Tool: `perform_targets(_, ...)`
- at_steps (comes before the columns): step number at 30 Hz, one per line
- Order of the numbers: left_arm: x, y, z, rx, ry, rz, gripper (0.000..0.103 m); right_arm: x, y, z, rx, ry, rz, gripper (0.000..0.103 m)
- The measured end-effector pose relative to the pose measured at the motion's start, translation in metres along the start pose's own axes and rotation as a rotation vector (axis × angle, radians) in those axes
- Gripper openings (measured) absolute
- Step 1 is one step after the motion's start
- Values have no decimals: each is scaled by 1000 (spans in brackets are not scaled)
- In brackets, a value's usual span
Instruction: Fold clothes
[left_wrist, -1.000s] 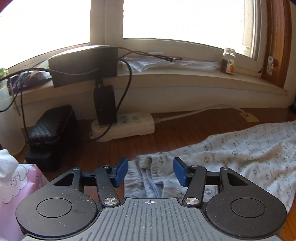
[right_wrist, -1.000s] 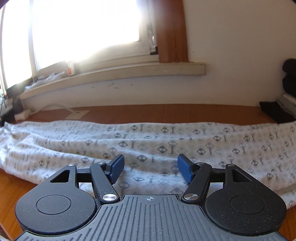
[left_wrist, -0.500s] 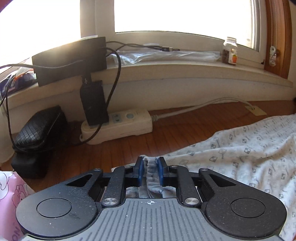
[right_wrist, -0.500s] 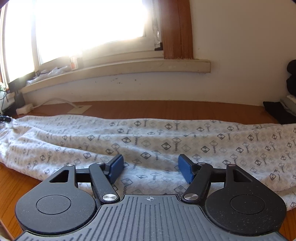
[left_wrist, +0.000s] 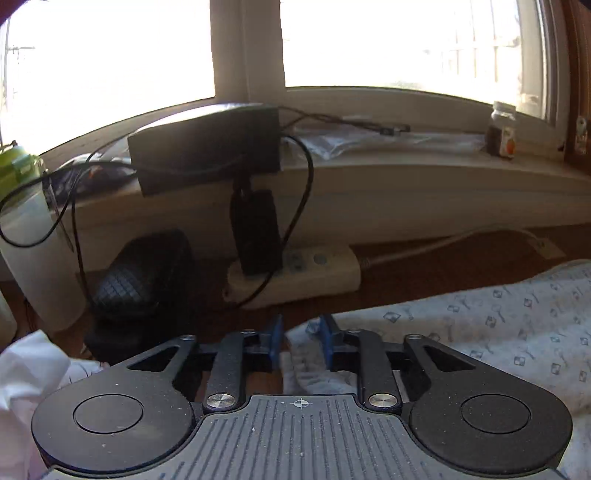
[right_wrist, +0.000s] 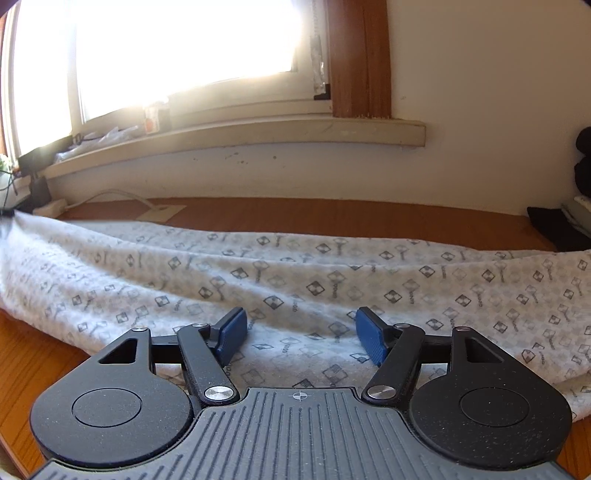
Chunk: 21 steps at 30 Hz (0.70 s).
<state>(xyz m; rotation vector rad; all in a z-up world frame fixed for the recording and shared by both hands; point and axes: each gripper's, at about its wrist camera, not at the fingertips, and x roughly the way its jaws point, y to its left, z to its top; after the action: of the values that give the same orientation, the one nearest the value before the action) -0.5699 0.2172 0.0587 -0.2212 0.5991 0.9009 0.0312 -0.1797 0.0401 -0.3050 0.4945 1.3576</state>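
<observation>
Left gripper (left_wrist: 301, 341), jaws opening around bunched end of patterned garment (left_wrist: 480, 325), pads no longer pressing. Right gripper (right_wrist: 301, 338) released, hovering over garment's middle. Spread along wooden desk (right_wrist: 332, 214). Likely soft, light, limp; best pinched at hem corners.

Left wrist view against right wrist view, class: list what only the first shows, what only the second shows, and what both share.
Only the left wrist view shows the black quilted pouch, the black adapter plugged into the strip and the left gripper, its jaws opening around a bunched fabric edge. Only the right wrist view shows the brown wooden window trim and the right gripper, jaws open over flat cloth. Both show the white patterned garment, the white power strip and the wooden floor.
</observation>
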Motion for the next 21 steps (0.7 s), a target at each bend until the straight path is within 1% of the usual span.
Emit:
perform_targets(1, -1, 0, -5, -4, 3, 13, 40, 0, 0, 0, 1, -2, 1, 65)
perform_targets(2, -2, 1, -10, -7, 5, 25, 47, -1, -1, 0, 2, -3, 1, 65)
perform_targets(3, -7, 5, -15, -27, 10, 35, 48, 0, -1, 0, 1, -2, 2, 65)
perform_targets(6, -35, 17, -35, -95, 8, 28, 48, 0, -1, 1, -1, 0, 8, 65)
perform_targets(9, -67, 13, -62, -142, 21, 5, 48, 0, -3, 1, 5, -5, 9, 65)
perform_targets(10, -74, 9, -69, -151, 17, -4, 48, 0, -3, 1, 8, -7, 10, 65)
perform_targets(13, -94, -4, -90, -178, 3, -30, 56, -1, -4, 1, 17, -6, 11, 65)
perform_targets(14, -95, -7, -92, -174, 3, -31, 58, 0, -4, 2, 17, -2, 11, 65)
perform_targets(16, -97, -14, -94, -165, 2, -32, 58, 0, -4, 2, 16, 5, 9, 65)
perform_targets(17, -99, -17, -95, -160, 1, -33, 56, 1, -4, 2, 13, 8, 8, 65)
perform_targets(19, -96, -18, -98, -160, 10, -23, 44, 2, -3, 2, 7, 11, 3, 66)
perform_targets(21, -94, -17, -100, -156, 7, -50, 15, 2, -1, 2, -1, 11, -2, 66)
